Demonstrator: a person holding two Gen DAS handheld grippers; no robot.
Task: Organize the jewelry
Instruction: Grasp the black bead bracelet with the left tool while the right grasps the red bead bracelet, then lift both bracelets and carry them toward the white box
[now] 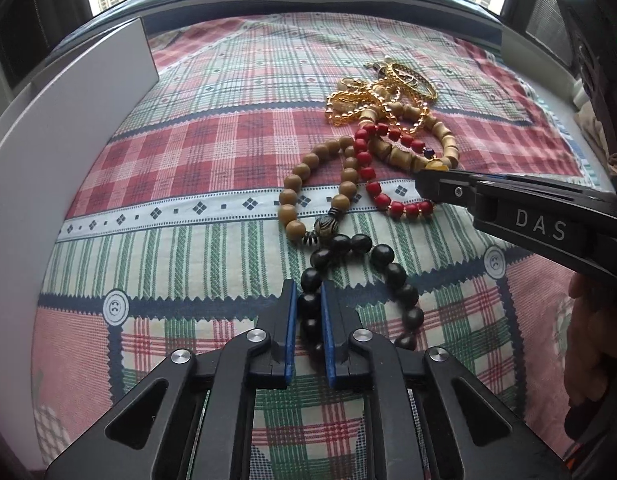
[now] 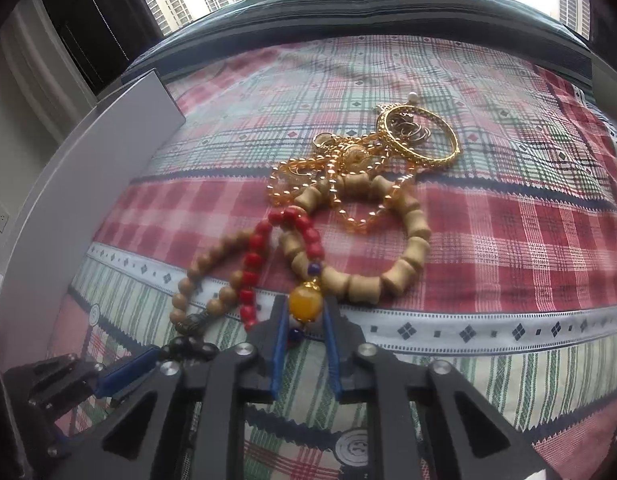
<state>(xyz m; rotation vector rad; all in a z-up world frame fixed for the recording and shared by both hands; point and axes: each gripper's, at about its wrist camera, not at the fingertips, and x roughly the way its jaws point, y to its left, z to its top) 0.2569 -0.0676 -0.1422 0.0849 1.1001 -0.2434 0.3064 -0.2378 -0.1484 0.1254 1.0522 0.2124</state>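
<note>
Left wrist view only: my left hand-held gripper (image 1: 308,300) has its blue pads pressed against the string of round black wooden beads (image 1: 388,268), clamped on a few of them; the rest of the loop curls off to the right on the plaid cloth (image 1: 188,140).
Right wrist view only: my right hand-held gripper (image 2: 306,316) has its pads on either side of the round amber-yellow bead (image 2: 305,303), and I cannot tell whether they actually press on it.
Both views: my right hand-held gripper enters the left view from the right, its tip at the yellow bead.
Red bracelet: the strand of chunky red beads (image 2: 254,260) carries the yellow bead and small dark blue beads, and crosses the tan strands.
Tan pieces: a loop of round tan wooden beads (image 1: 292,196) lies left; a ring of spool-shaped pale wooden beads (image 2: 412,240) lies right.
Gold pieces: a patterned gold bangle (image 2: 422,134) and amber-gold bead chains (image 2: 348,200) are tangled at the far end.
Place: the whole heap lies mid-bed; a white board (image 1: 68,100) stands at the left.
</note>
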